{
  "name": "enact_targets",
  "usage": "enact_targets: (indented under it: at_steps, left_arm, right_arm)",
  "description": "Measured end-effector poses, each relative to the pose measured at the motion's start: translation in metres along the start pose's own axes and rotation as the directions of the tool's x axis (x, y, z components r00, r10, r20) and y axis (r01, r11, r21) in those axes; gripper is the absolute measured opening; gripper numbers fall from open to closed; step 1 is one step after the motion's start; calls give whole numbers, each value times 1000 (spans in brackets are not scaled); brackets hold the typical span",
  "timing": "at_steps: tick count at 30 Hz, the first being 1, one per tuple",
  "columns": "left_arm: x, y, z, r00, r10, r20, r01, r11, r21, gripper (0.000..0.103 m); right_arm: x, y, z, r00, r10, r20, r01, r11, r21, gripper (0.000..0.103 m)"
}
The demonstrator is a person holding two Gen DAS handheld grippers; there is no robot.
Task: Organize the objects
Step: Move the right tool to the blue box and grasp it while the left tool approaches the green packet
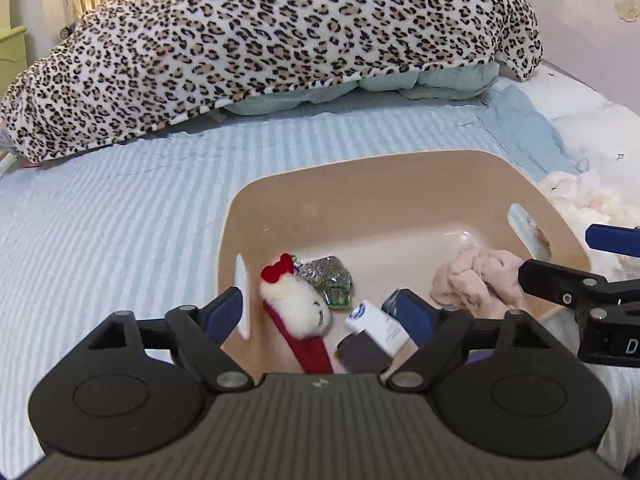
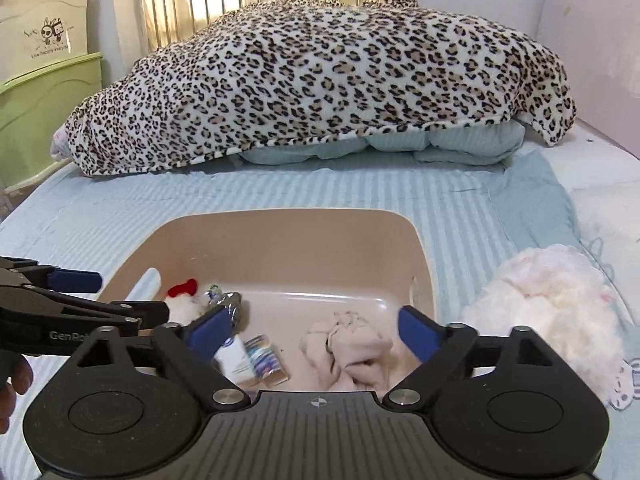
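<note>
A beige plastic bin sits on the striped blue bedspread. Inside lie a white plush toy with a red bow, a shiny green packet, a white box, a small printed packet and a crumpled pink cloth. My left gripper is open and empty above the bin's near left part. My right gripper is open and empty above the pink cloth; it also shows in the left wrist view.
A leopard-print blanket covers pale green pillows at the bed's far end. A fluffy white-pink plush lies right of the bin. Green and cream drawers stand left of the bed.
</note>
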State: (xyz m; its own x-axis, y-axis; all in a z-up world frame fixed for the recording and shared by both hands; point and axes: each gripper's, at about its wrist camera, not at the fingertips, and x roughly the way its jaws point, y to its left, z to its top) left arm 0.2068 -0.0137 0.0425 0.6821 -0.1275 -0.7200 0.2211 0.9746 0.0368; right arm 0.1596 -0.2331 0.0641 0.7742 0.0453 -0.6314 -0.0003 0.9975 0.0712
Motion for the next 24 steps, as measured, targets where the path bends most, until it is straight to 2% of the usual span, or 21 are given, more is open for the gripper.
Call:
enact_targets:
  at_steps: [2,5,9,15,20,24]
  left_arm:
    - [-9,0,-5,1000,-10,0,10,1000,-3,90]
    - [-18,0,-16,1000,-8,-9,8,1000,7,90]
    - [-19,0,-31,999,7,-33,-6,1000,14,90]
    - [-15,2,-51,996,-19,-84,17,1000,-18,90]
    - [-14,4,-66,995,-14,-102,13,1000,-14,90]
    - [-5,11,-75,992,-2,-126,0,1000,-12,90]
  right_arm:
    - [-7,0,-4,1000,1,-3,-1,1000,0,100]
    - [-15,0,-13,1000,9,-17,-9,1000,14,103]
    - [-20,2,-28,999,12,-43,-11,1000,26,103]
    - [-20,6,-49,995,25,-97,-23,999,22,103]
    - [-7,5,-62,988,46,-148,-38,998,58,103]
    - [2,12,-69,984,40,-175,-33,999,44,103]
